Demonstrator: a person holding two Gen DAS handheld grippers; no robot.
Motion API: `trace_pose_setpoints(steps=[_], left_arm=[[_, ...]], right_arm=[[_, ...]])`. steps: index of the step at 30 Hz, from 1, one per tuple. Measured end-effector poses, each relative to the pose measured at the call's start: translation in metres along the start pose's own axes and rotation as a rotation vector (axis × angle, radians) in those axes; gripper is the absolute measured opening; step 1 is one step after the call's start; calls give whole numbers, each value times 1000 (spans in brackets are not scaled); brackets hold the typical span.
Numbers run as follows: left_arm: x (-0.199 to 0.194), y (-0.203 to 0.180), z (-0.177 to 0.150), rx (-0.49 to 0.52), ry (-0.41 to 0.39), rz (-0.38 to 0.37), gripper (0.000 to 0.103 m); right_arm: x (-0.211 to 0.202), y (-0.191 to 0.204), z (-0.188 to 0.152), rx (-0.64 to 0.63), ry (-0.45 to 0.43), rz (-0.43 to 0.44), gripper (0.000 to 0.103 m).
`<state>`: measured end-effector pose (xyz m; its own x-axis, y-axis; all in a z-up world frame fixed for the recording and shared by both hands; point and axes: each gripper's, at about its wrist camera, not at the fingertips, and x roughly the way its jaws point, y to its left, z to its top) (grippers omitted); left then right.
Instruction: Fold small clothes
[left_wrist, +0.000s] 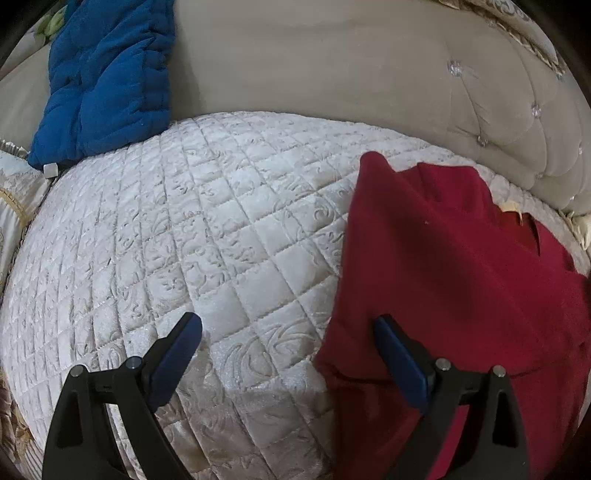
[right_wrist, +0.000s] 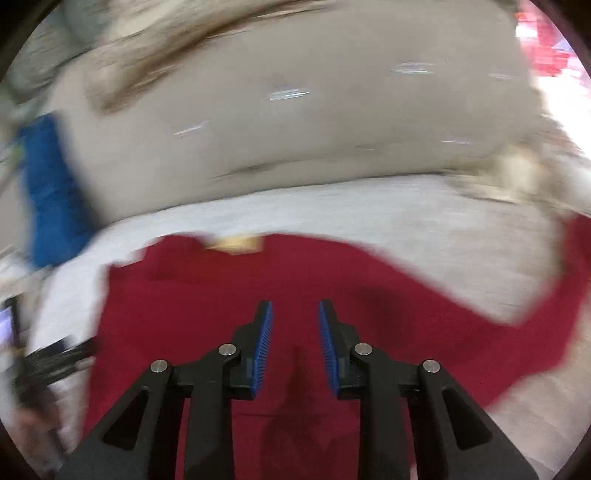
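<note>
A dark red garment (left_wrist: 450, 266) lies spread on the white quilted seat cushion (left_wrist: 207, 236), on the right of the left wrist view. My left gripper (left_wrist: 288, 325) is wide open and empty, its right finger (left_wrist: 399, 354) over the garment's left edge. In the blurred right wrist view the red garment (right_wrist: 229, 295) fills the lower half, with a tan label (right_wrist: 236, 242) at its far edge and a sleeve trailing right. My right gripper (right_wrist: 295, 314) hovers above the garment's middle, jaws partly open with nothing between them.
A folded blue garment (left_wrist: 107, 77) lies at the back left against the beige tufted sofa backrest (left_wrist: 332, 66); it also shows in the right wrist view (right_wrist: 51, 192). The left gripper's black body (right_wrist: 55, 358) shows at that view's left edge.
</note>
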<state>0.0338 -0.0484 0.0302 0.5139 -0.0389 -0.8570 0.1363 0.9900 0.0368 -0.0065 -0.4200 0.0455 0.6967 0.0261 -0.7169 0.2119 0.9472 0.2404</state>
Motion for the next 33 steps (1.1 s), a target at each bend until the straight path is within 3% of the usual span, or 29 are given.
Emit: trace_pose_setpoints(steps=[4,9,11,12,16,18,21,26,28,30,31,33], left_arm=[[1,2,-1,-1,5,-9,97],[3,1,0,3,7,-12,97],[3,1,0,2,8,-14,97],[3,2,0,2,11,-17,97],[6,2,1,-19,16,-28,97],[6,0,1,-15,12,-19,97],[4,1,2,-17,4,-18,97],[-14,2,5,-48,-53,-57,97],[-22,-2,5,-53,-85,-92,97],[-29,-8,5,-55,-105,-133,97],[-32,-11,5,-51,-106,-150,97],[-35,-19,4,-29,-104,-166,97]], right_arm=[[38,82,17,-248,-9,120,23],[105,148,26,-480,89,139,23],[131,155,20,-540,155,101,0],[133,155,17,-547,164,101,0],[107,138,20,-453,33,102,0],[117,130,21,-378,67,95,0],[119,133,10,-395,115,51,0],[53,94,-12,-273,18,0,6],[40,74,-25,-259,26,-94,8],[49,51,-35,-235,96,-186,8],[53,42,-38,-215,132,-173,8],[40,32,-37,-182,117,-116,8]])
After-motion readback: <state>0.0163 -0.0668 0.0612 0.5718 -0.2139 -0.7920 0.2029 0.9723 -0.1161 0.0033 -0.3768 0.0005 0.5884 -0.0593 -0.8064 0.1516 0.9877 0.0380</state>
